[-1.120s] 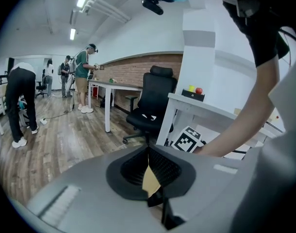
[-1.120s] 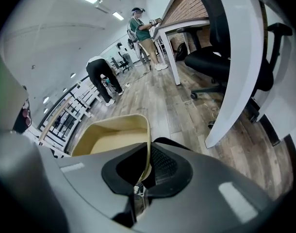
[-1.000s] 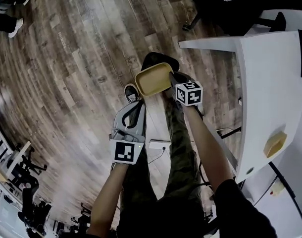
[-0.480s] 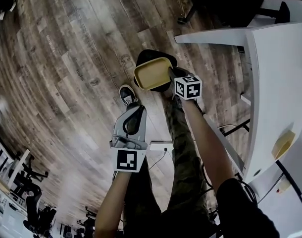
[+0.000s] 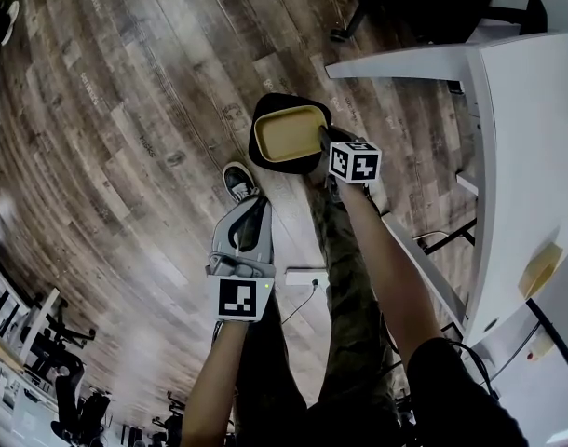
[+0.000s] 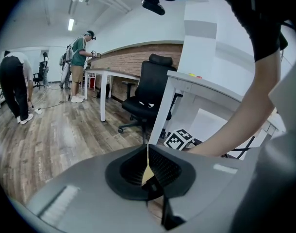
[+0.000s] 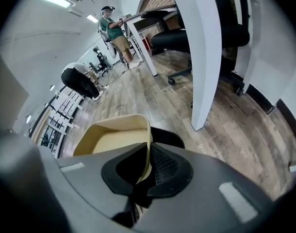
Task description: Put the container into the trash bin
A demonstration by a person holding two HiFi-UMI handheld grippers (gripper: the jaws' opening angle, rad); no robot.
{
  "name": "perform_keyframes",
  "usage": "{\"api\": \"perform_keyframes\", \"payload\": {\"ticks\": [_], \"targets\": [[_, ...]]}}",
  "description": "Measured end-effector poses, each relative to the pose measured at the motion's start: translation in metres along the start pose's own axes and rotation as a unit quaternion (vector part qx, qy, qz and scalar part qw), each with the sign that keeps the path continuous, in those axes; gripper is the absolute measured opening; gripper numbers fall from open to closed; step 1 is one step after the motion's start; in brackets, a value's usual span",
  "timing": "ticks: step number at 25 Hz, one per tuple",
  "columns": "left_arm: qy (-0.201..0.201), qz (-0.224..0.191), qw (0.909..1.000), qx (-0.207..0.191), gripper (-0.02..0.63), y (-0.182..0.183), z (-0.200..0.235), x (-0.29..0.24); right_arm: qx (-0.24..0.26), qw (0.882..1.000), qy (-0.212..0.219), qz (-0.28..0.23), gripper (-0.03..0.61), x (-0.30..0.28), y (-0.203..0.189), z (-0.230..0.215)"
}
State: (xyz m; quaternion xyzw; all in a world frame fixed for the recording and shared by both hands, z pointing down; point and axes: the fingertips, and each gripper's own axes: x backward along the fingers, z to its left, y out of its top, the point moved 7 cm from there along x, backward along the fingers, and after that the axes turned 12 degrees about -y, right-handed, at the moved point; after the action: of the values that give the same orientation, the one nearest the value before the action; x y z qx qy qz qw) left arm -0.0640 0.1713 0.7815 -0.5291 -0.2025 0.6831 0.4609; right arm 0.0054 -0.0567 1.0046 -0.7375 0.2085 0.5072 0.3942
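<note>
wood floor [image 5: 126, 110] is spreading upper left; right gripper [image 5: 323, 142] is clamping the beige container [image 5: 289, 136] over the black trash bin [image 5: 262, 159], left gripper [image 5: 251, 214] idling, jaws together; centring before releasing seems wise.

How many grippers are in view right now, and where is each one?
2. The left gripper hangs low by the person's legs, jaws shut on nothing. The right gripper pinches the rim of the tan container above the black trash bin. None seems hidden.

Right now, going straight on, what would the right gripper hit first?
Likely the black trash bin just beyond the shallow tan plastic container that the right gripper grips; depth is unclear.
</note>
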Motion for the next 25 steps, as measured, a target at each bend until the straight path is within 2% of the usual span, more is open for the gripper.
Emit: {"api": "perform_keyframes", "payload": {"ticks": [17,25], "targets": [[-0.006,0.003,1.0000,0.007,-0.003,-0.013,0.005,-0.014,-0.046,0.999,-0.008,0.001,0.032,-0.014,-0.003,0.002],[-0.007,0.000,1.0000,0.006,-0.003,-0.020,0.012,-0.013,-0.059,0.998,-0.035,0.007,0.034,-0.019,-0.007,0.001]]}}
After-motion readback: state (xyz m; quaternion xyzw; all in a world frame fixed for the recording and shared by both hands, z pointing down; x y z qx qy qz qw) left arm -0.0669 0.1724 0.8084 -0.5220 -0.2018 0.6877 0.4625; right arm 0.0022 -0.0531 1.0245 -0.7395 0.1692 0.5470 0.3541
